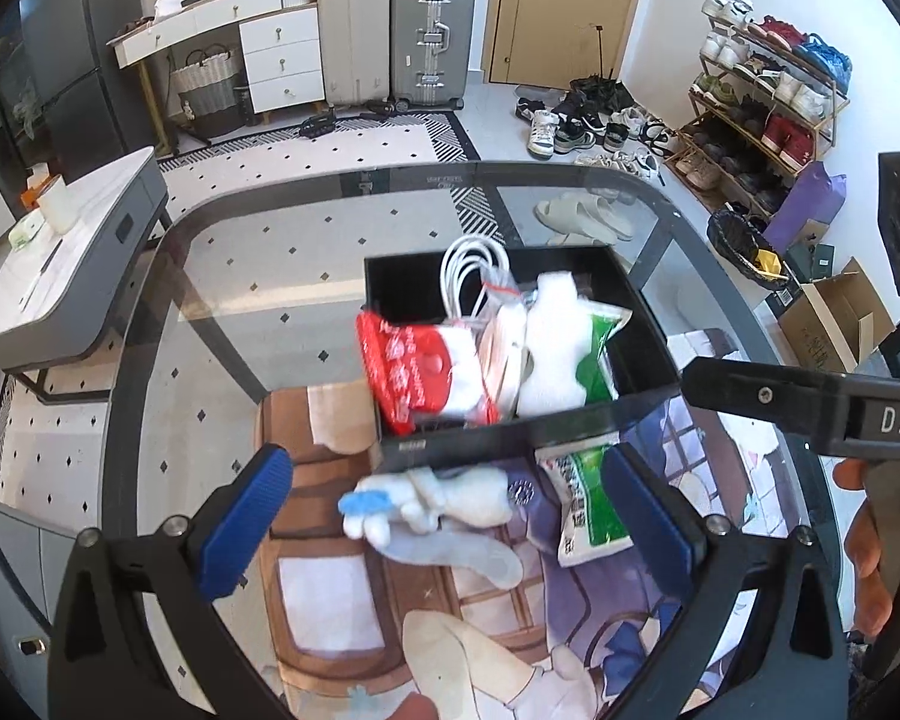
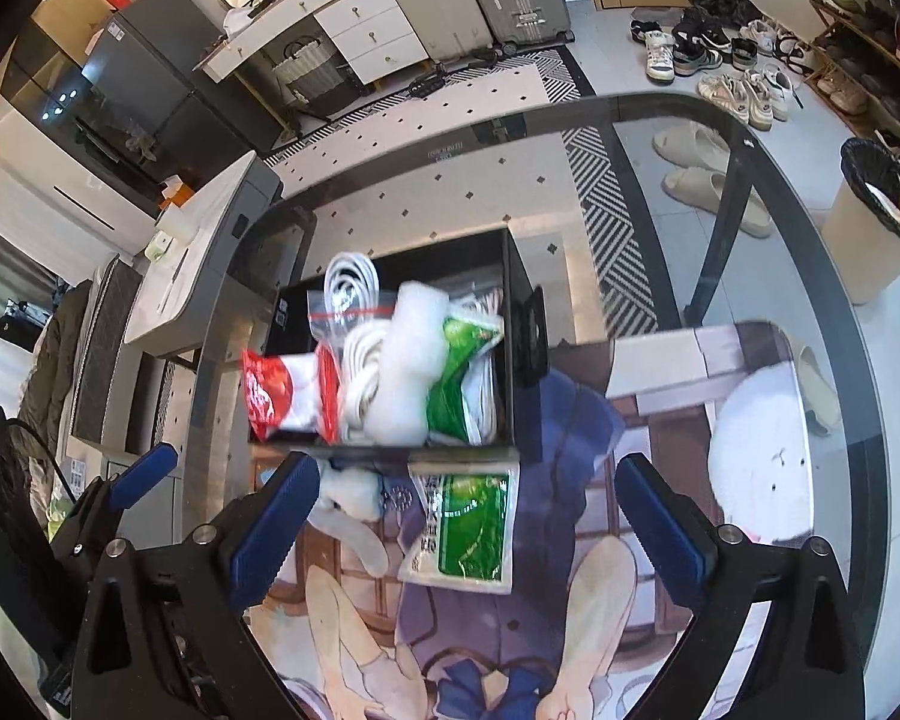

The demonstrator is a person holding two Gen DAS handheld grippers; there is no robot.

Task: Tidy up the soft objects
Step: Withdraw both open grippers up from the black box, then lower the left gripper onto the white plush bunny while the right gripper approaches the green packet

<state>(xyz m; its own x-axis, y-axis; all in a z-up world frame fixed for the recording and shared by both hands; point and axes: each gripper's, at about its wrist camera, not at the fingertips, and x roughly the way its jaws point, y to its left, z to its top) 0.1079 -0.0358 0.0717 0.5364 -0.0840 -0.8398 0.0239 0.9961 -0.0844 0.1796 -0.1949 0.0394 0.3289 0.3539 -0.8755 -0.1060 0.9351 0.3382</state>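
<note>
Plush toy [image 1: 444,504] on the left, white with a blue bit at one end, lies on the printed mat [image 1: 330,588] just in front of the black box [image 1: 642,324]. The left gripper [image 1: 450,516] hovers over it, fingers spread wide, holding nothing. To its right a green-and-white packet [image 2: 465,525] lies flat on the mat, its top edge touching or just beside the box's near wall. The right gripper [image 2: 468,522] hangs above that packet, also wide open and empty.

The box already holds a red-and-white packet [image 1: 414,372], a bagged white cable [image 1: 471,276], a white soft piece [image 1: 555,348] and another green packet [image 1: 603,342], heaped up to the rim. So I'd judge the sorting well along, with these two left outside. Next, each gripper needs to drop and close on its item, then lift clear of the near wall; space inside looks tight.
</note>
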